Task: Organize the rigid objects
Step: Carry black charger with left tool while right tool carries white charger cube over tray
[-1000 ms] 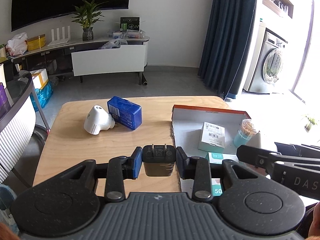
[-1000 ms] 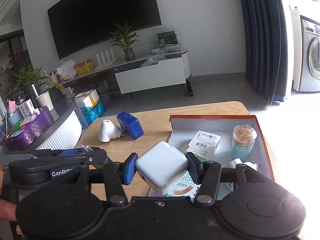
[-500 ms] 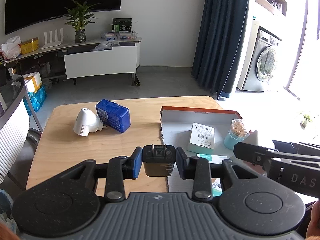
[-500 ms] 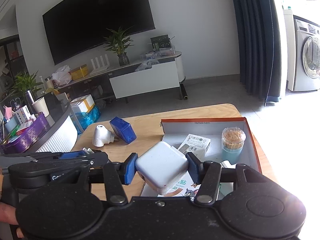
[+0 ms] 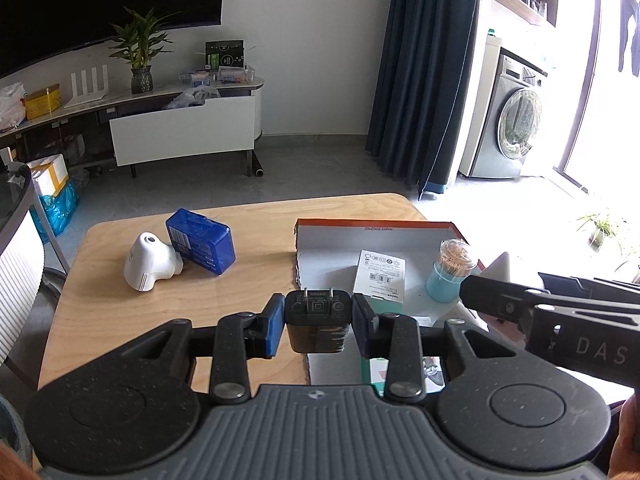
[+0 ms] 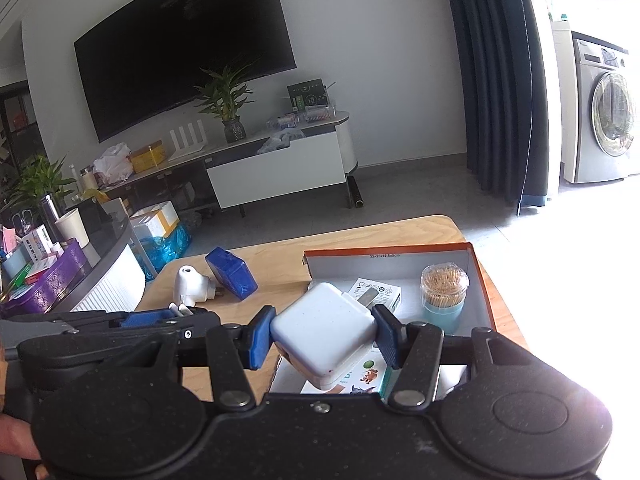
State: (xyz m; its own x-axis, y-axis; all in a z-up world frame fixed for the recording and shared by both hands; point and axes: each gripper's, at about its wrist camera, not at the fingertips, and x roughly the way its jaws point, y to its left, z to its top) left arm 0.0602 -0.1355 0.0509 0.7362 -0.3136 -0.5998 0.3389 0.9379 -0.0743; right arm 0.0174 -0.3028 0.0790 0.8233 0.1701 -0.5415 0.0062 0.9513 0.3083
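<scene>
Matte black boxy charger (image 5: 318,320) sits pinched in left tool (image 5: 318,322); right tool (image 6: 324,336) pinches smooth white rounded-square adapter (image 6: 326,330).

The left gripper (image 5: 318,322) is clamping a black plug adapter (image 5: 317,319), prongs pointing away, above the wooden table (image 5: 120,320). Beyond, a blue case (image 5: 200,246) is touching a white plug (image 5: 148,262), beside an orange-rimmed box (image 5: 376,225).
</scene>
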